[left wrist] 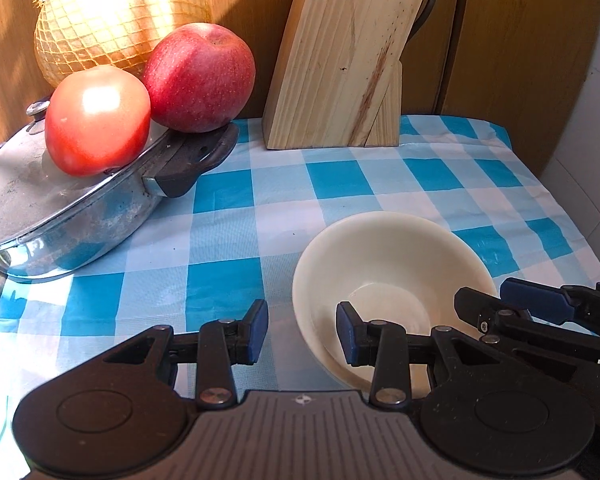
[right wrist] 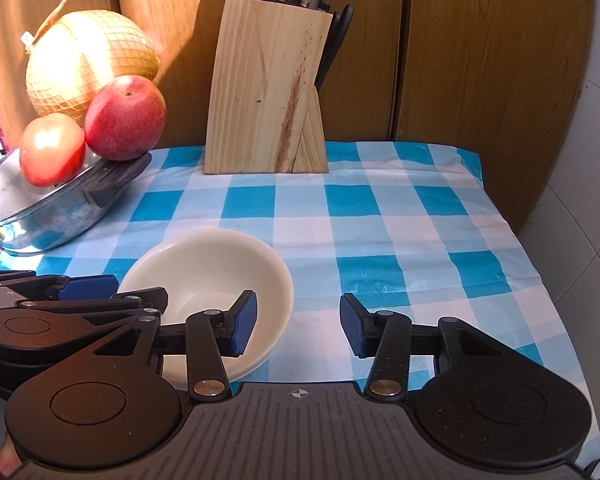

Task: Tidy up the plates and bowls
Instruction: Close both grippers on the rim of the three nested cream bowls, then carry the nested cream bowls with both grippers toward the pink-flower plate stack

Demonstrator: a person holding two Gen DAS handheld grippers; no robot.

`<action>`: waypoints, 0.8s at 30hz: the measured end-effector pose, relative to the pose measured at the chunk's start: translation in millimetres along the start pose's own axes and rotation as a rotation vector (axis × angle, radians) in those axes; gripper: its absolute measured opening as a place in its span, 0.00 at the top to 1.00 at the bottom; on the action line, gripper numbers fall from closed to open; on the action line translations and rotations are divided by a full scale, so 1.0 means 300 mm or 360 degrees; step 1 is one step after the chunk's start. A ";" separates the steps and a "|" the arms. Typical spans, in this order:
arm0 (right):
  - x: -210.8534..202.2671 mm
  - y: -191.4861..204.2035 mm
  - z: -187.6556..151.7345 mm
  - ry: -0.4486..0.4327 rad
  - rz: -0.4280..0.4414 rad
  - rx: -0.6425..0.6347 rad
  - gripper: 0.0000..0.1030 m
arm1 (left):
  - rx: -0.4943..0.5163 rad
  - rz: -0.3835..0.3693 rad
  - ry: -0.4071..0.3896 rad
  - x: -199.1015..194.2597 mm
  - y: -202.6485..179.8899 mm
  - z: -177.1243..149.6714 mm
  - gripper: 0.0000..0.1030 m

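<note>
Left gripper [left wrist: 302, 330] straddles rim of plain cream bowl [left wrist: 384, 256], glossy, empty.

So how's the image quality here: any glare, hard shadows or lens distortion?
Left wrist view: sun glare blows out the tomato and netted melon; dark fisheye corners. Right wrist view: knife block throws a hard shadow on the bowed wooden panels; both sharp.

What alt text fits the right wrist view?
A cream bowl sits on a blue checked tablecloth, its right rim between the open right tool's pads. Behind stand a wooden knife block and a lidded pan topped with fruit.
</note>
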State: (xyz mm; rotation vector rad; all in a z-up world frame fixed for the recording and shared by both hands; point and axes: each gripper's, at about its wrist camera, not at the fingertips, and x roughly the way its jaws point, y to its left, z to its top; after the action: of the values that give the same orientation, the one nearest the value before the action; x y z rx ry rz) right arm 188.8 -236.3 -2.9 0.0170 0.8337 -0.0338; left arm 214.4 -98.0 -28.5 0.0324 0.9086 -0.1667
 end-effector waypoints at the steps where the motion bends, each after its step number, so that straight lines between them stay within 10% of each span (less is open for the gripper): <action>1: 0.008 0.005 -0.002 0.0017 0.0005 -0.0007 0.55 | -0.0019 -0.0030 0.0026 0.012 0.006 0.003 0.73; 6: 0.046 0.001 -0.002 0.0123 0.0114 0.0083 0.75 | -0.0077 -0.0104 0.0070 0.028 0.019 0.003 0.78; 24: -0.002 -0.004 -0.003 0.0082 0.0160 0.0083 0.78 | -0.0063 -0.0137 -0.0045 -0.052 0.008 0.009 0.80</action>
State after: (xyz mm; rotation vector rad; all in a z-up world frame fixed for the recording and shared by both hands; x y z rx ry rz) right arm 187.8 -237.5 -3.1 0.1092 0.8824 0.0396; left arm 207.4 -94.0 -14.7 -0.0458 0.8854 -0.2285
